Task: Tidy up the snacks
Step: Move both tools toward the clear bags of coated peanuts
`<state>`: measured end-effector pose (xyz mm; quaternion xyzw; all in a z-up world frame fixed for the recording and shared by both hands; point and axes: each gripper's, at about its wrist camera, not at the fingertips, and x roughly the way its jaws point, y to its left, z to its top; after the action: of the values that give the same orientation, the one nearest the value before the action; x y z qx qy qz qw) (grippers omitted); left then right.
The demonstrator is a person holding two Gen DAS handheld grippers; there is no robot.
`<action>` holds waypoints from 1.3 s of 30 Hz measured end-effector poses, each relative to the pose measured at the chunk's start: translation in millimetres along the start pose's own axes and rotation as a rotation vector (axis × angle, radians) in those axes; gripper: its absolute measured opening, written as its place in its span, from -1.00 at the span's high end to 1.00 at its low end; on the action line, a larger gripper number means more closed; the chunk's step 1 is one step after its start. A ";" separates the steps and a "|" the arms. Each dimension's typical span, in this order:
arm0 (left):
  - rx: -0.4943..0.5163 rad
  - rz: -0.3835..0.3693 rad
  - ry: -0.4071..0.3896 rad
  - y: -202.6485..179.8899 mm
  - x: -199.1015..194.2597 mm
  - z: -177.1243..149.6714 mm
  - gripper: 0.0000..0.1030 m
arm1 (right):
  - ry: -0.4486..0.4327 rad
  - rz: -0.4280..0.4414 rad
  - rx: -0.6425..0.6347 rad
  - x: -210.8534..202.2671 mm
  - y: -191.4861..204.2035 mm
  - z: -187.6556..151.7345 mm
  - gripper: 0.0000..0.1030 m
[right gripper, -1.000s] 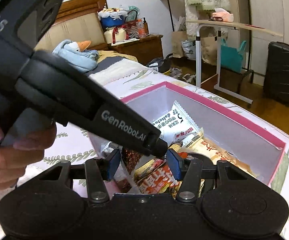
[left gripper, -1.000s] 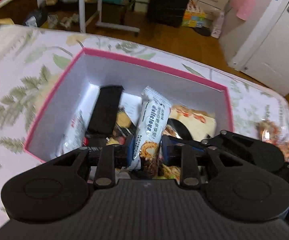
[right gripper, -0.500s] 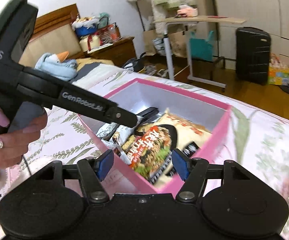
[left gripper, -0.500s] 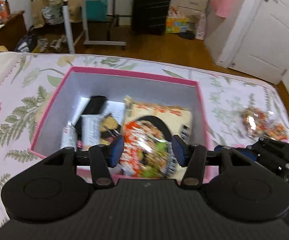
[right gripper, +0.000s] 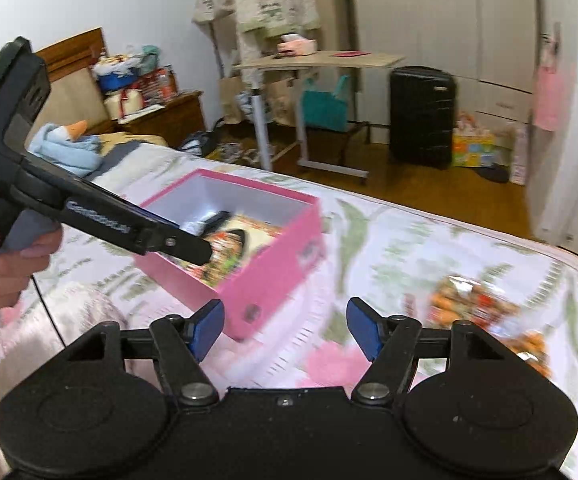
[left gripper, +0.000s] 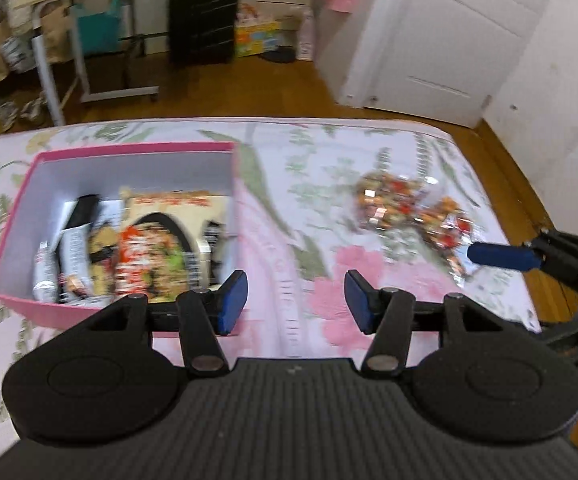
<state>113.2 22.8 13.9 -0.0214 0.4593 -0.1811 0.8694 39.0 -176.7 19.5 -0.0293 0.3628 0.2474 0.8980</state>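
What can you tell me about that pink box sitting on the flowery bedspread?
The pink rectangular cardboard box is open, with no lid on it. Its outside and rim are pink, its inner walls plain white. It sits flat on the floral bedspread, and in the right wrist view one corner points toward the camera, with a small round stud on each of two outer walls. Inside lie several snack packets, the largest a beige packet picturing a bowl of food, beside slimmer white and black wrappers. Nothing grips the box.
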 end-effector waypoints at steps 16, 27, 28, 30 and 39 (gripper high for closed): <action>0.010 -0.136 0.137 -101.9 163.0 -14.6 -0.07 | -0.035 -0.313 0.067 24.2 -135.6 -104.8 -0.58; -0.069 -0.218 0.100 -147.1 250.6 5.5 -0.07 | 0.116 -0.304 -0.072 79.0 -200.6 -116.8 -0.86; -0.067 -0.226 0.120 -151.0 257.8 6.1 -0.07 | 0.134 -0.291 -0.067 83.4 -204.2 -116.8 -0.87; -0.097 -0.263 0.187 -155.6 274.6 5.0 -0.07 | 0.159 -0.261 -0.045 90.9 -211.0 -117.0 -0.96; -0.131 -0.363 0.208 -162.8 294.8 6.1 0.16 | 0.144 -0.292 -0.012 109.6 -205.4 -118.0 -0.81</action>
<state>221.1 -228.6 -182.6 -0.1412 0.5457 -0.3056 0.7674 126.8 -337.6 -166.3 -0.1047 0.4167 0.1137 0.8958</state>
